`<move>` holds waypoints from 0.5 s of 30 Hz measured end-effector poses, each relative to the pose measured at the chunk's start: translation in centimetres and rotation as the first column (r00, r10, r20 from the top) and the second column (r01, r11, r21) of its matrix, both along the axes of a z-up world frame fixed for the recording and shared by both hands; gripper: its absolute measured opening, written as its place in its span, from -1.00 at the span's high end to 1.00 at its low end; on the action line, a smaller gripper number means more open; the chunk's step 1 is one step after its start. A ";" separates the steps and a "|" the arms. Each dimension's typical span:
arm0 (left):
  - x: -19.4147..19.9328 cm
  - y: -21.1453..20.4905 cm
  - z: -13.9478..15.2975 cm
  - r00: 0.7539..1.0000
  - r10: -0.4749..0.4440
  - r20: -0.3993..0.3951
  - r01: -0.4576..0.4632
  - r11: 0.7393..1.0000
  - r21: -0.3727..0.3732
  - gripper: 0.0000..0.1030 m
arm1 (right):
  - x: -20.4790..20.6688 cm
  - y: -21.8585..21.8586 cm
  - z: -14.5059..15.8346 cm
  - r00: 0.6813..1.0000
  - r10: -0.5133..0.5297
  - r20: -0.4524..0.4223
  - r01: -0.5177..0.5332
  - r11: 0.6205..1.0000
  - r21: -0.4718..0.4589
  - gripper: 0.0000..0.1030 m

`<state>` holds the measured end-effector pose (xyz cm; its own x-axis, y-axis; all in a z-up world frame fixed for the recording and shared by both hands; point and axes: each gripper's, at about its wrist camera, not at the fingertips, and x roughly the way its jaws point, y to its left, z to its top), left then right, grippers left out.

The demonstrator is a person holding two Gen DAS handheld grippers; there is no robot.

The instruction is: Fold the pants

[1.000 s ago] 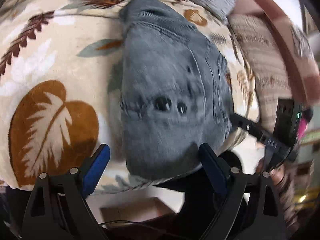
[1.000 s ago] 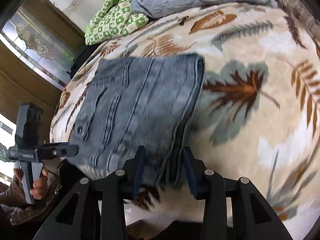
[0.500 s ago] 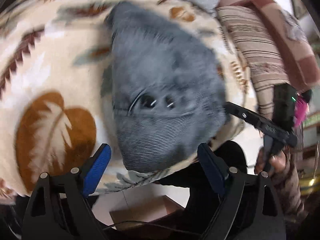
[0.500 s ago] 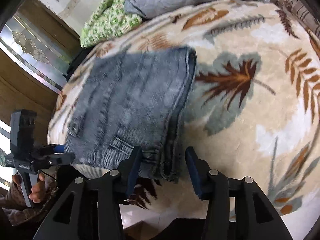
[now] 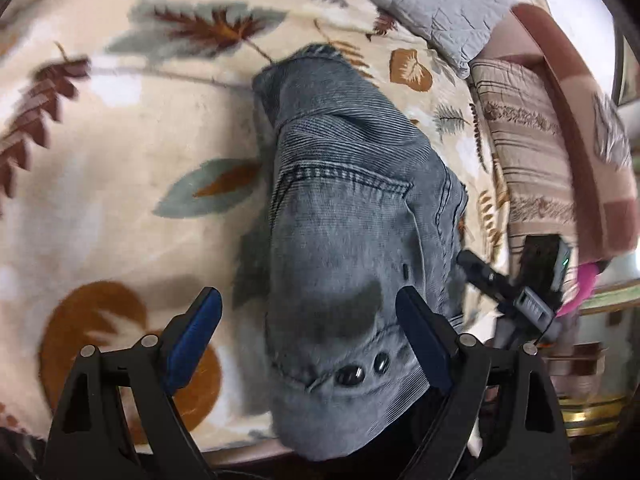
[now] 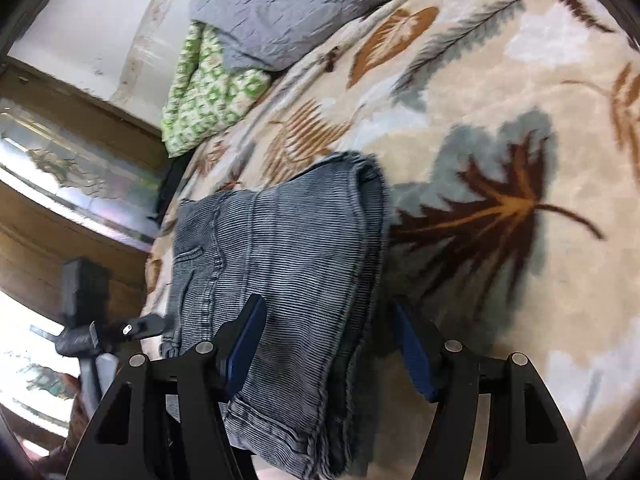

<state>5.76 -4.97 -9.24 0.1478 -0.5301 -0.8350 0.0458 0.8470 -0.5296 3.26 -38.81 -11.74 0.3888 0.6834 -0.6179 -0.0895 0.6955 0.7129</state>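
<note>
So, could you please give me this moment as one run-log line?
stage: pants folded | folded grey corduroy pants: on leaf-print blanket | left tool: open, empty | right tool: opening, pants edge between pads, not pressed

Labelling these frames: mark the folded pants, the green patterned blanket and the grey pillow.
folded pants (image 5: 352, 240), left wrist view, on the back pocket panel.
green patterned blanket (image 6: 208, 96), right wrist view, middle of the bundle.
grey pillow (image 6: 288, 8), right wrist view, on its crinkled top face.

Colours and patterns ahead of my jaws

My pads (image 5: 192, 340) are blue on black frames. The pants (image 5: 352, 240) are grey-blue ribbed denim. The blanket (image 5: 120, 160) is cream with brown, rust and grey-green leaves; the pillow (image 6: 208, 100) is green-and-white patterned.
</note>
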 end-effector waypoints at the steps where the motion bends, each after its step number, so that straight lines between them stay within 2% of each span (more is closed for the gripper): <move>1: 0.4 -0.2 -0.6 1.000 0.000 -0.030 -0.001 1.000 -0.028 -0.74 | 0.1 0.1 -0.2 0.999 0.032 0.005 -0.032 0.996 0.079 -0.29; 2: 0.6 -0.3 -0.9 0.999 -0.004 -0.045 0.002 0.999 -0.049 -0.74 | 0.1 0.1 -0.2 0.999 0.047 0.012 -0.048 0.990 0.130 -0.29; 4: 0.9 -1.0 -1.6 0.997 -0.028 -0.071 0.023 0.996 -0.082 -0.75 | 0.2 0.3 -0.3 0.996 0.086 0.037 -0.091 0.980 0.176 -0.30; 7: 1.0 -1.6 -1.6 0.999 -0.035 -0.041 0.031 0.996 -0.088 -0.90 | 0.6 0.4 -1.1 0.994 0.108 0.031 -0.111 0.980 0.166 -0.22; 10: 1.2 -2.2 -1.4 0.999 -0.034 -0.019 0.032 0.996 -0.083 -0.90 | 0.9 0.8 -1.0 0.993 0.115 0.032 -0.118 0.988 0.102 -0.02; 12: 1.2 -2.6 -1.1 0.999 -0.036 -0.013 0.035 0.996 -0.086 -0.77 | 0.9 1.6 -0.5 0.992 0.119 0.037 -0.121 0.992 0.034 0.07; 14: 0.8 -3.0 0.0 0.999 -0.034 0.013 0.035 0.998 -0.053 -0.46 | 0.5 2.1 0.2 0.991 0.126 0.043 -0.125 0.992 -0.012 0.20; 15: 0.5 -3.1 0.3 0.999 -0.038 0.025 0.038 0.998 -0.040 -0.40 | 0.2 2.4 0.7 0.991 0.128 0.049 -0.127 0.991 -0.034 0.24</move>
